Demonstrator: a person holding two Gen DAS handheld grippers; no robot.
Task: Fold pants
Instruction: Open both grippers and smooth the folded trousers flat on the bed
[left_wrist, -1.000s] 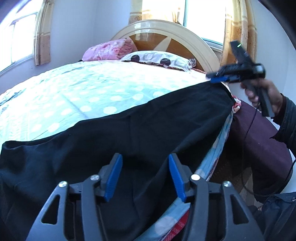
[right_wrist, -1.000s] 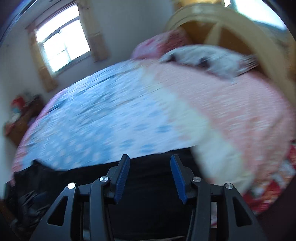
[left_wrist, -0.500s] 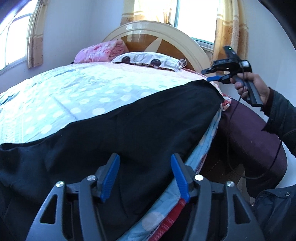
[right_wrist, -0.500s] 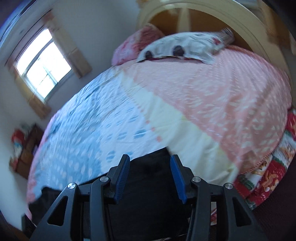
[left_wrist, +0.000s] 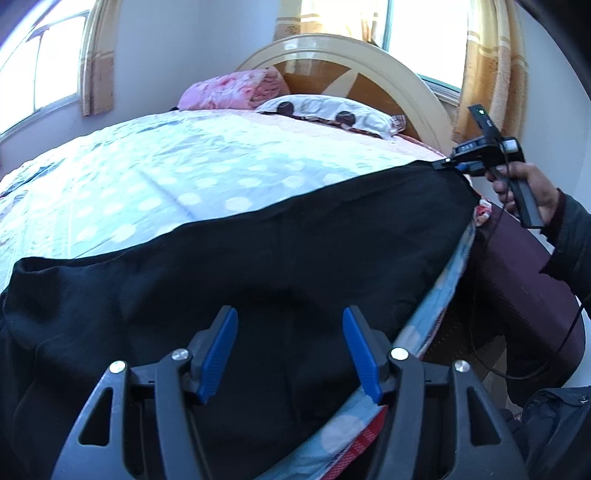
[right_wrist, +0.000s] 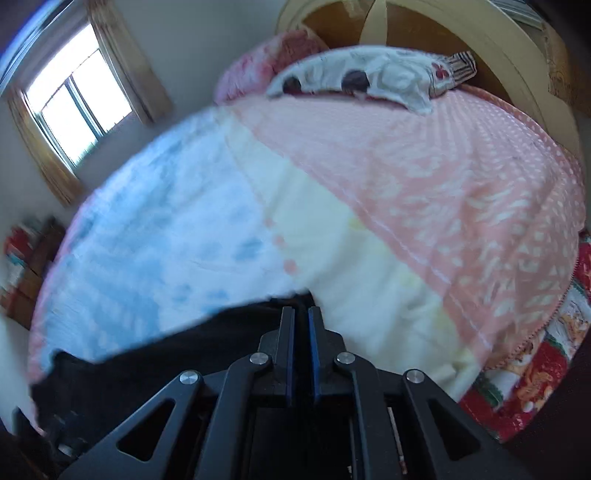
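Pants (left_wrist: 258, 266) lay lengthwise along the bed's (left_wrist: 166, 177) near edge; right gripper (right_wrist: 301, 328) pinched the far corner, left gripper (left_wrist: 290, 350) hovered, fingers apart.

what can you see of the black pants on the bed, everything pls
The black pants are plain, matte, soft-looking cloth, spread flat and long along the bed's near edge over the dotted bedsheet. Mild creases show; one end sags off to the left. The right gripper is shut on the far corner of the pants, while the left gripper hovers open above the middle.
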